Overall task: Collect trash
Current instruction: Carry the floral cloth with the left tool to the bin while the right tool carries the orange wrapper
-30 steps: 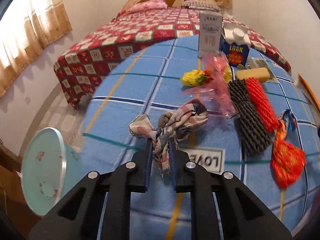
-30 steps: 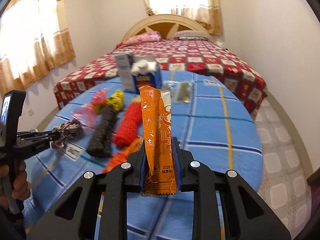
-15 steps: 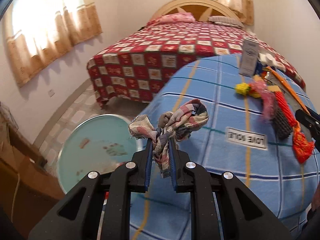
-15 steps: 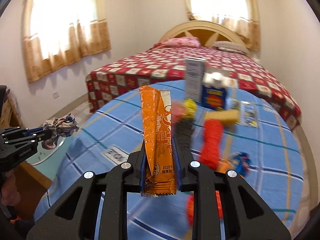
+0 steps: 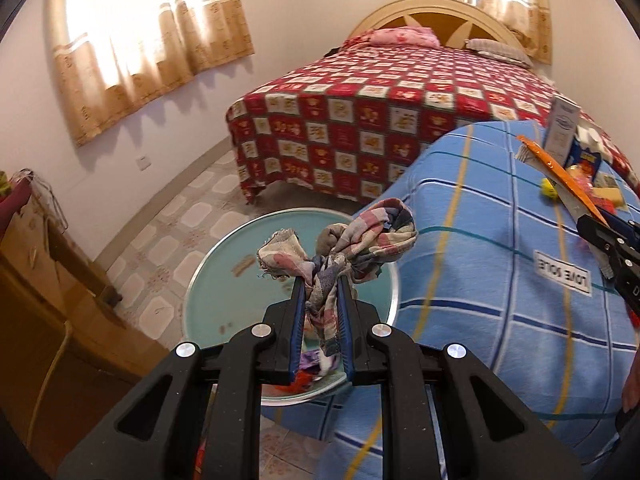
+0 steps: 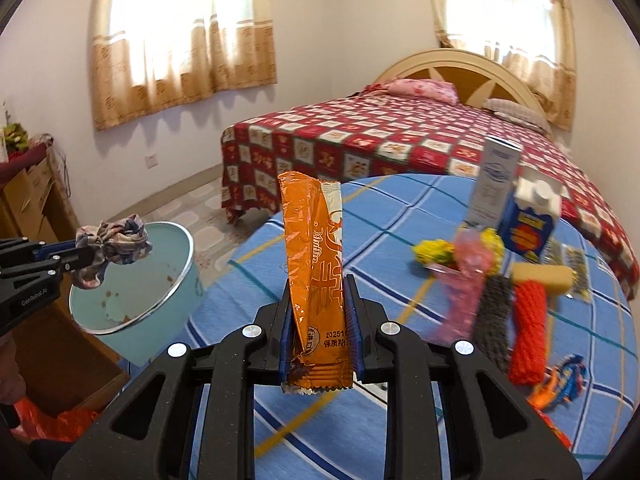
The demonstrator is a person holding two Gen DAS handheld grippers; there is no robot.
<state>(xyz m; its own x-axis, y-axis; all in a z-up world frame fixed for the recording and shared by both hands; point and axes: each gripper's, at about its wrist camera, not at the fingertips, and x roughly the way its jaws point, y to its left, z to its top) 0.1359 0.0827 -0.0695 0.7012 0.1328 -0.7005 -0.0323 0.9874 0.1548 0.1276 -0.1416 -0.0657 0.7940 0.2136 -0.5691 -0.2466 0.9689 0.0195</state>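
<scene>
My left gripper is shut on a crumpled checked cloth scrap and holds it right above the pale teal trash bin beside the table. From the right wrist view, the same cloth scrap hangs over the bin at the left. My right gripper is shut on an upright orange snack wrapper above the blue checked tablecloth. In the left wrist view that wrapper shows at the right edge.
Several trash pieces lie on the table: a white carton, a blue milk carton, yellow and pink plastic, black and red foam nets, a sponge. A red quilted bed stands behind. A wooden cabinet is at the left.
Both grippers have swung left, away from the trash pile. The left gripper with the cloth now hangs over the bin's opening; the right gripper with the wrapper has followed toward the table's left side.
</scene>
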